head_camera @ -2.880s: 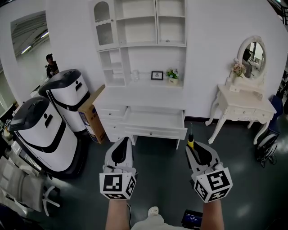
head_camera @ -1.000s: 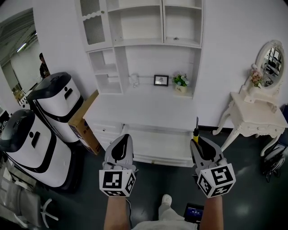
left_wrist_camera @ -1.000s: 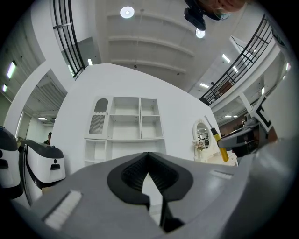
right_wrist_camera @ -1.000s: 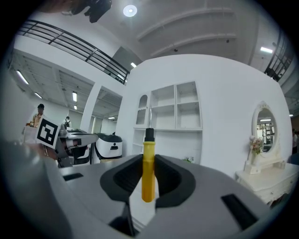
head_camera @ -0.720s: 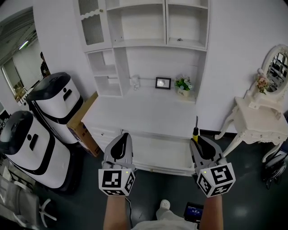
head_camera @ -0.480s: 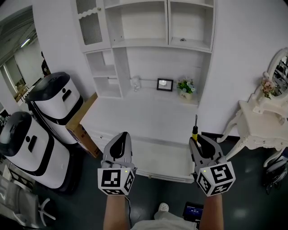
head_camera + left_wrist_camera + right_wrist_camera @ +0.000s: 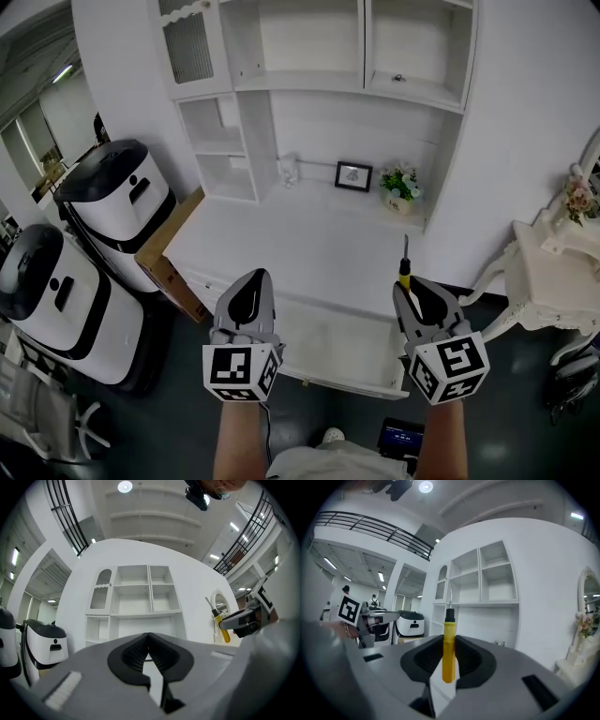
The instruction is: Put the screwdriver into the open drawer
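A screwdriver (image 7: 404,270) with a yellow handle and a thin shaft pointing away from me is clamped in my right gripper (image 7: 410,286), which is shut on the handle. In the right gripper view the screwdriver (image 7: 448,648) stands upright between the black pads. My left gripper (image 7: 255,277) is shut with nothing in it; in its own view the left gripper (image 7: 149,638) has its pads meeting. Both grippers hover over the open white drawer (image 7: 323,347), which juts out from under the desk top (image 7: 291,244). From the left gripper view the screwdriver (image 7: 221,629) shows at the right.
On the desk stand a shelf unit (image 7: 319,56), a small picture frame (image 7: 353,175) and a potted plant (image 7: 401,187). Two white-and-black machines (image 7: 112,202) and a cardboard box (image 7: 164,258) flank the left. A white dressing table (image 7: 553,272) stands right. A dark device (image 7: 398,436) lies on the floor.
Both grippers have come closer to the desk, and the open drawer has slid from ahead of them to beneath them. The screwdriver stays in the right gripper; the left stays shut.
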